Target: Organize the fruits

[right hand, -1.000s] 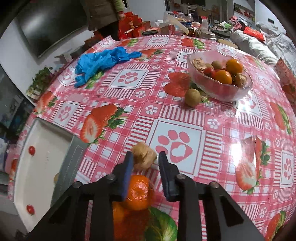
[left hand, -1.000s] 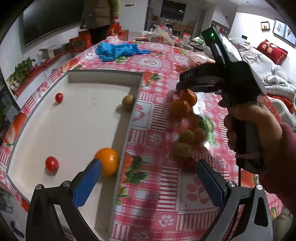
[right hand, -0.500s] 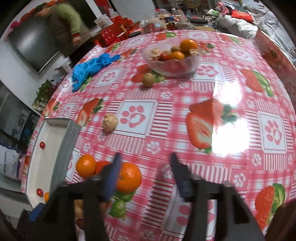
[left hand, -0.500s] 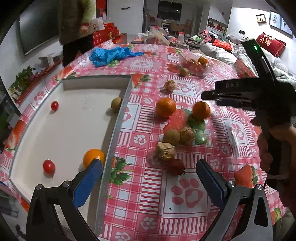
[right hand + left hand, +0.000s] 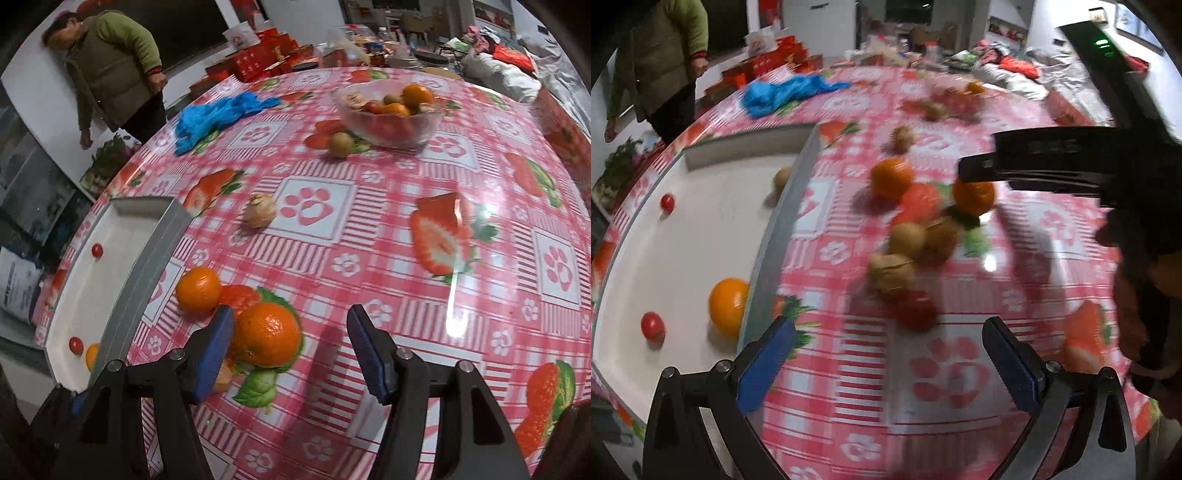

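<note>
The right gripper [image 5: 290,347] has let go of the walnut [image 5: 260,210], which now lies well ahead on the desk [image 5: 406,258]; its fingers [image 5: 214,350] stand half open and empty (an orange [image 5: 266,335] touches the left one). The left gripper [image 5: 886,362] gapes wide, empty, a red fruit [image 5: 916,310] just ahead.

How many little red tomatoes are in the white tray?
2 show: one cherry tomato by the tray's far side, another at the near end beside the orange. The gripper could hide more.
</note>
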`<action>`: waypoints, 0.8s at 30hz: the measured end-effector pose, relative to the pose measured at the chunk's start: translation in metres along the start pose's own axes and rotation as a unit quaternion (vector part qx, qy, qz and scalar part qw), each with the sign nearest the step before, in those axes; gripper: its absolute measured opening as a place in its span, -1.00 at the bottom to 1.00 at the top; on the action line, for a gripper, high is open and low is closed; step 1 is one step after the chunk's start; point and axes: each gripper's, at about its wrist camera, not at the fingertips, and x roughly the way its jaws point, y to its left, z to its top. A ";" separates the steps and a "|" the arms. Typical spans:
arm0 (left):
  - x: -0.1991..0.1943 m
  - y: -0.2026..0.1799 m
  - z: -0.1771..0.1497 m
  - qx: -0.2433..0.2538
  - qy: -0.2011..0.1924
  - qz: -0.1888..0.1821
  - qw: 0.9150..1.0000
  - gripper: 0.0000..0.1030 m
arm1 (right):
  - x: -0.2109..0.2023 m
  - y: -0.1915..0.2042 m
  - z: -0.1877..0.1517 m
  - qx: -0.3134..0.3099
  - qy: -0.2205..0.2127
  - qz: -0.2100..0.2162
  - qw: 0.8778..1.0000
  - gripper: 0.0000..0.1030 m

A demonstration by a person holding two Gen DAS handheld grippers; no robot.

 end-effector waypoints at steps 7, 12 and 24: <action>0.008 0.016 -0.001 -0.001 0.005 0.022 1.000 0.97 | 0.015 0.012 -0.005 -0.018 -0.001 -0.014 1.000 0.04; 0.006 0.013 -0.002 -0.015 0.011 0.005 1.000 0.97 | 0.012 0.006 -0.006 -0.010 -0.004 -0.011 1.000 -0.22; 0.010 -0.003 0.010 -0.024 0.003 -0.002 1.000 0.97 | -0.042 -0.038 -0.063 -0.002 -0.032 -0.064 0.997 -0.21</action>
